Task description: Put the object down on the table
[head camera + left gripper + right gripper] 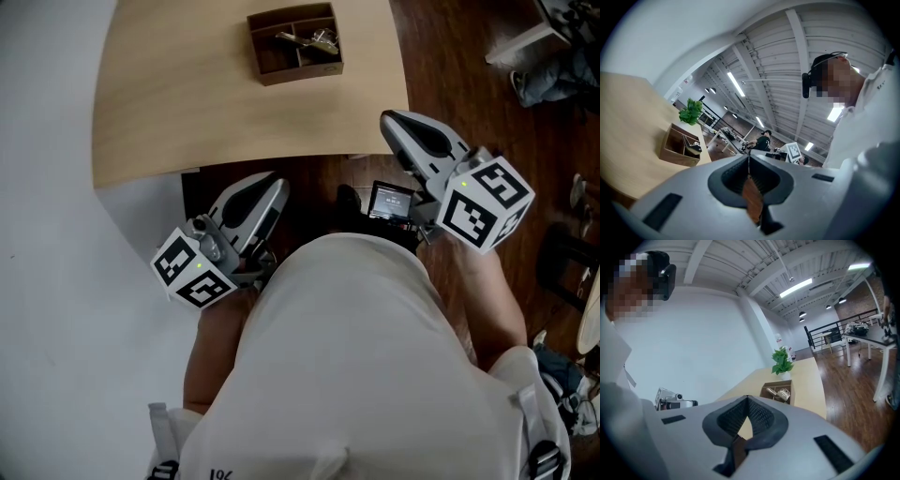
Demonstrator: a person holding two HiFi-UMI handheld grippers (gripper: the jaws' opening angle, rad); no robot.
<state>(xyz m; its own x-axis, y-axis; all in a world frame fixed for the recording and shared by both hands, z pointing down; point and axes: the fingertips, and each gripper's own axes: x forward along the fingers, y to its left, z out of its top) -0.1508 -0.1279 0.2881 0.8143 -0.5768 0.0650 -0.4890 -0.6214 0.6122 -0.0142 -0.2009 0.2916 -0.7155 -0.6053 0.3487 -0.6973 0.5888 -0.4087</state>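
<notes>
Item: left gripper [269, 193], held low against my body just short of the table [187, 112] edge; jaws pressed together, nothing between them, only dark floor showing through the slit in the left gripper view. Item: right gripper [392, 122], likewise drawn in near my waist, nose toward the table's near corner; jaws also together and empty. Both, by my reading, are parked clear of the work and not carrying anything, so the put-down looks done or not in hand. Item: wooden box [302, 72], the likeliest object of the task, standing on the table toward its far side, well apart from both grippers. It sits flat, open side up, long axis running across the table from my left to my right and skewed a little, the right end nearer to me. Contents: metal pieces [314, 39] lying in the rear part of the box; their kind is too small to tell. Sundry: a potted plant [782, 361] beyond the box, and a small screen [389, 200] below the table edge by my waist.
</notes>
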